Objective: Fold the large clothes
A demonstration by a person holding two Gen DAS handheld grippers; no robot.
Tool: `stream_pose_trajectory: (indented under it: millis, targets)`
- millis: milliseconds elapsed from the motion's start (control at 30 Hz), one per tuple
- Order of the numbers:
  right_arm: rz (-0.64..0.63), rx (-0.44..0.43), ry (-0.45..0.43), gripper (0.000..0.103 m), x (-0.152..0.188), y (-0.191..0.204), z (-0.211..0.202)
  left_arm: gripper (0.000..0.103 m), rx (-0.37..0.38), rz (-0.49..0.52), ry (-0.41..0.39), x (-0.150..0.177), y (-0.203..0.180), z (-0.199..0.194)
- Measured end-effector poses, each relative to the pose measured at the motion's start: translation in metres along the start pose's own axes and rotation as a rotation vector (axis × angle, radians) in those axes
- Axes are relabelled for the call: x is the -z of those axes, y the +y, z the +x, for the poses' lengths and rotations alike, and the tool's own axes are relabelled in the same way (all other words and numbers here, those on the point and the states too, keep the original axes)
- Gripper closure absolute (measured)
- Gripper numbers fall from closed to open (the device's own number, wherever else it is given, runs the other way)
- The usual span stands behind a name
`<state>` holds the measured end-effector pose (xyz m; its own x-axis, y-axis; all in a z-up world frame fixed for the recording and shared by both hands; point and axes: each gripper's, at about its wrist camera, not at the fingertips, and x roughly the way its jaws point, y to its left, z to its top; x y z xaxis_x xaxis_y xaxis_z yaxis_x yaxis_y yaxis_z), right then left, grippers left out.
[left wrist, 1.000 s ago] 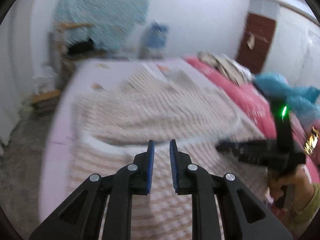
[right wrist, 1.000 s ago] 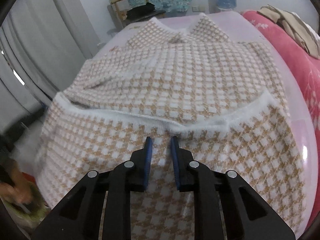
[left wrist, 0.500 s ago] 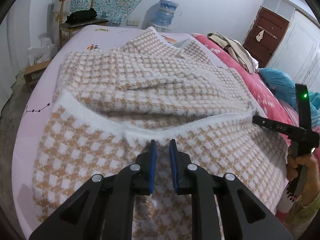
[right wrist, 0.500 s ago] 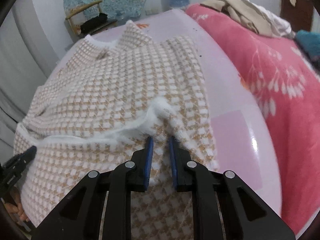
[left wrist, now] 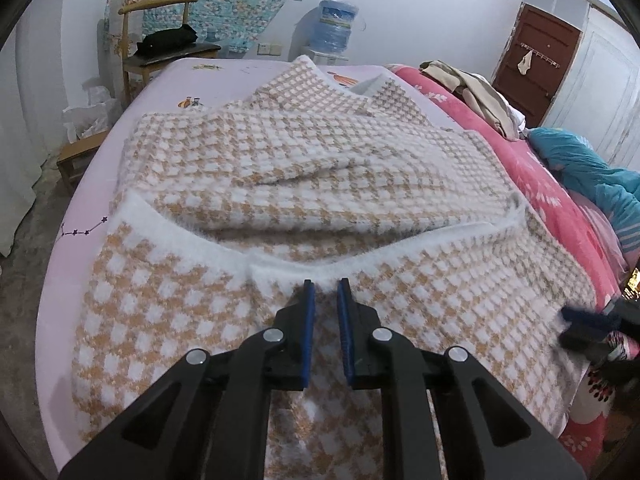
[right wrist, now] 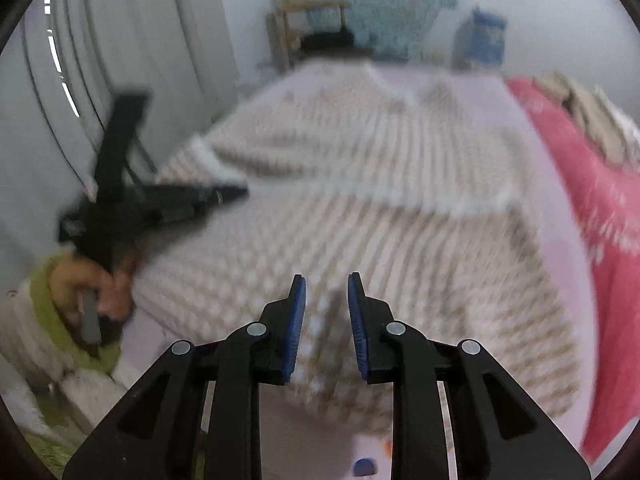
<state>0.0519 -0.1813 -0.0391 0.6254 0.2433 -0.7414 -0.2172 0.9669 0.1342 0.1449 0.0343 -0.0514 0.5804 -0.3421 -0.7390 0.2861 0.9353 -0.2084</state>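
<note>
A large tan-and-white checked sweater [left wrist: 312, 168] lies spread on a pink bed sheet [left wrist: 76, 208], its lower part folded up with a fluffy white hem [left wrist: 280, 264] across the middle. My left gripper [left wrist: 325, 286] hovers just above the folded part near the hem, jaws slightly apart, holding nothing. My right gripper [right wrist: 326, 280] is open and empty above the near edge of the sweater [right wrist: 360, 216]; that view is blurred by motion. The right gripper shows at the right edge of the left wrist view [left wrist: 588, 322]. The left gripper shows at the left of the right wrist view [right wrist: 224, 194].
A red floral blanket [left wrist: 532, 168] with beige clothes [left wrist: 476, 96] and a blue quilt [left wrist: 588, 176] covers the bed's right side. A wooden chair [left wrist: 160, 40] and water dispenser [left wrist: 334, 24] stand by the far wall. White curtains [right wrist: 120, 60] hang left.
The right gripper has let go of the sweater's hem corner, opened, and swung back fast toward the near edge. The left gripper stayed near the hem.
</note>
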Motion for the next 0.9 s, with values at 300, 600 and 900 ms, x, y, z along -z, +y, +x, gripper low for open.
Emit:
stream_pose_trajectory:
  millis: [300,600,900]
  targets:
    - [0.071,-0.013,0.01,0.078,0.006,-0.008,0.016,0.09,0.056,0.099,-0.117,0.0,-0.024,-0.059]
    - [0.139,-0.075,0.008,0.078,0.003,-0.028,0.016,0.09,0.23,0.085,0.031,0.052,-0.043,-0.059]
    - [0.14,-0.05,-0.049,0.078,0.005,-0.026,-0.017,0.09,0.198,0.066,0.044,0.057,-0.04,-0.044]
